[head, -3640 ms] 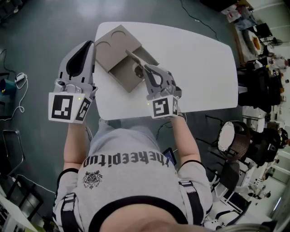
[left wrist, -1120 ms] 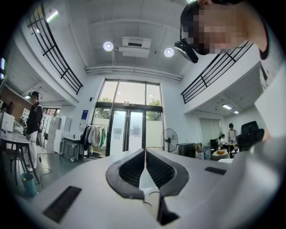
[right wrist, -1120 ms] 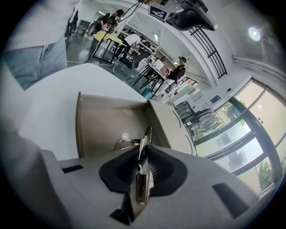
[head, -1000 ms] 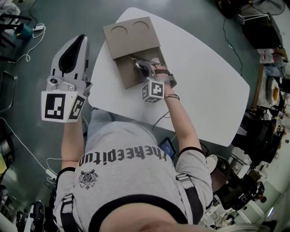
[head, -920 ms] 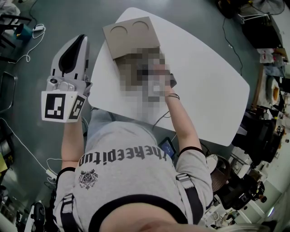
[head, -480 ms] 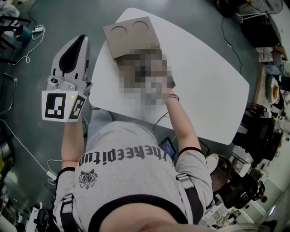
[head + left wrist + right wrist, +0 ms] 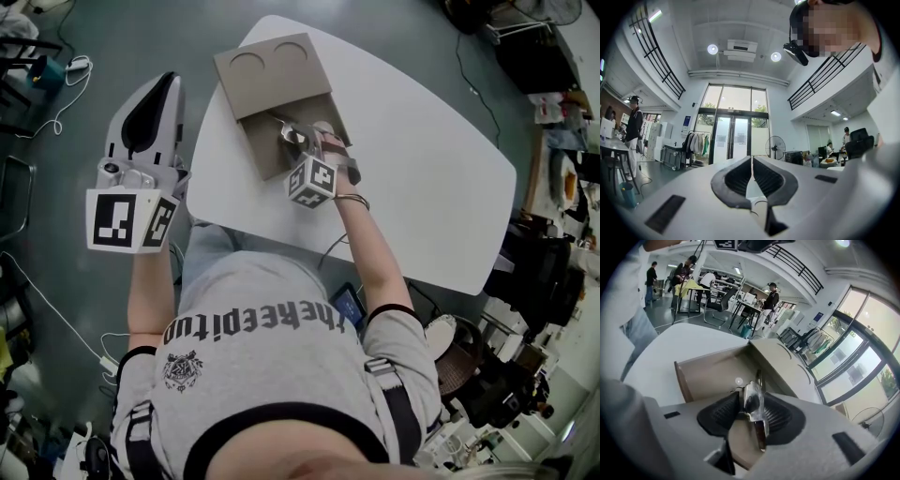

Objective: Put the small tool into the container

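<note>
A white table (image 7: 422,141) with rounded corners stands on a grey floor (image 7: 112,28), where a white cable (image 7: 75,66) lies at the left. Across the hall, tall glass doors (image 7: 733,136) rise near a clothes rack (image 7: 696,143) and a standing fan (image 7: 775,147). A person in dark clothes (image 7: 633,126) stands by a desk, and round ceiling lights (image 7: 712,48) glow overhead.

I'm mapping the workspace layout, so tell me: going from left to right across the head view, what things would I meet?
Cable on the floor → left gripper → container → table's right corner
</note>
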`<state>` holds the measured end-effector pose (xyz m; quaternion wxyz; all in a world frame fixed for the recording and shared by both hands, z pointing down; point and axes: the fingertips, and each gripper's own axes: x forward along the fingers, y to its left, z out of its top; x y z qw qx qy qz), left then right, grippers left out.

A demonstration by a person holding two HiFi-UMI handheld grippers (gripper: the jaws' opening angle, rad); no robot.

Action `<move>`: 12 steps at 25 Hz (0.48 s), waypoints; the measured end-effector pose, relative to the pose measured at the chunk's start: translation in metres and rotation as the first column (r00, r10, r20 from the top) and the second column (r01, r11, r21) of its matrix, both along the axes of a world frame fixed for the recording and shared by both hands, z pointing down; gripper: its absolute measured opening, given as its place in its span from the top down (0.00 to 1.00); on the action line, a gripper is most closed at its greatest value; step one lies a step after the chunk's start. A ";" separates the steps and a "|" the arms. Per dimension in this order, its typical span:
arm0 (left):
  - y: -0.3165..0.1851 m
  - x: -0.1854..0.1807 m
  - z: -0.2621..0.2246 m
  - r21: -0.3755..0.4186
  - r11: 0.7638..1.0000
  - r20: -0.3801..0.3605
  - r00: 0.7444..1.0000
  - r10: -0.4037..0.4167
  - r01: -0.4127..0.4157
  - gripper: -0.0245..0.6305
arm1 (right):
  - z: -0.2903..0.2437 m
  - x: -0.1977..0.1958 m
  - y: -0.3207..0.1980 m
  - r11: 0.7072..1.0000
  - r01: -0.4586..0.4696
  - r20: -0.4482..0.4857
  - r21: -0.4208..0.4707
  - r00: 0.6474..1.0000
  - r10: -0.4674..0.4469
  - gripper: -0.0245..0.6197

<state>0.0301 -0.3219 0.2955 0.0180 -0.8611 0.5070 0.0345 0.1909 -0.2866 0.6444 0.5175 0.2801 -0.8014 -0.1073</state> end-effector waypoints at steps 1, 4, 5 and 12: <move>0.000 -0.002 0.000 0.001 1.000 -0.001 1.000 0.002 -0.002 0.94 | -0.001 -0.001 0.001 1.000 -0.013 0.011 -0.009 1.000 0.013 0.70; 0.003 -0.004 -0.002 0.003 1.000 -0.010 1.000 0.015 -0.015 0.94 | -0.010 0.000 0.005 0.996 -0.075 0.065 -0.049 0.995 0.078 0.70; 0.004 -0.004 -0.003 0.004 1.000 -0.013 1.000 0.022 -0.022 0.94 | -0.014 0.001 0.007 0.993 -0.098 0.089 -0.063 0.991 0.103 0.71; 0.009 -0.002 -0.011 0.023 0.994 -0.028 0.994 0.105 -0.104 0.94 | -0.042 0.000 0.018 0.957 -0.265 0.225 -0.117 0.932 0.285 0.92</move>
